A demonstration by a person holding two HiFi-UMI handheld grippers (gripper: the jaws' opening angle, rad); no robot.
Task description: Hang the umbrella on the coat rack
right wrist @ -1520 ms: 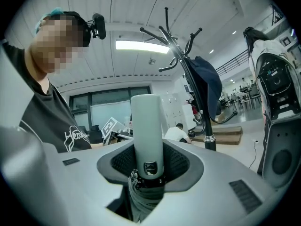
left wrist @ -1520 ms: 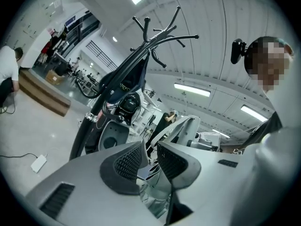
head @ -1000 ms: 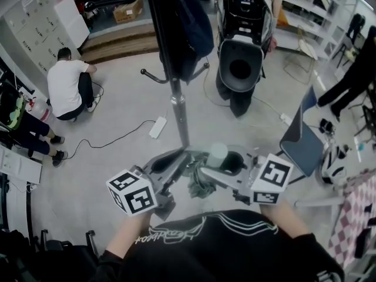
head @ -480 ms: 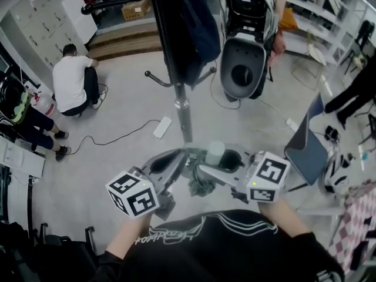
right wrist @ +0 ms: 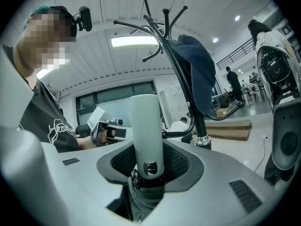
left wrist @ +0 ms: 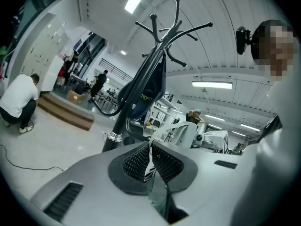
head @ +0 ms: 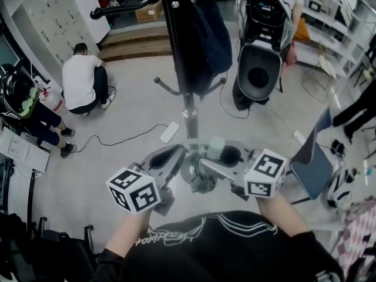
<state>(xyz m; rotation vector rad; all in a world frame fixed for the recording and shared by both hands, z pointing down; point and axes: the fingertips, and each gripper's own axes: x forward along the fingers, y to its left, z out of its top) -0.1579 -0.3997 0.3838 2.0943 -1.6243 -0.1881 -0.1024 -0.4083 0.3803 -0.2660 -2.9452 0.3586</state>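
Note:
The folded grey-green umbrella (head: pixel 202 181) hangs low between my two grippers, its pale handle (right wrist: pixel 146 126) upright. My right gripper (head: pixel 222 156) is shut on that handle just above the bunched canopy (right wrist: pixel 143 197). My left gripper (head: pixel 178 155) is shut on the umbrella's thin pale strap (left wrist: pixel 160 129), which loops up out of its pads. The black coat rack (head: pixel 187 93) stands right in front, its pole just beyond the jaws. Its curved hooks (left wrist: pixel 174 25) spread out high above, and a dark jacket (right wrist: pixel 197 74) hangs from one.
A person in a white shirt (head: pixel 82 84) crouches on the floor at the left. A black and white machine (head: pixel 261 51) stands behind the rack to the right. A power strip with its cable (head: pixel 170 132) lies by the rack's foot. A blue chair (head: pixel 314 163) stands at the right.
Both grippers have carried the umbrella forward toward the rack's pole, which now stands closer and larger in the head view. Neither grip has changed.

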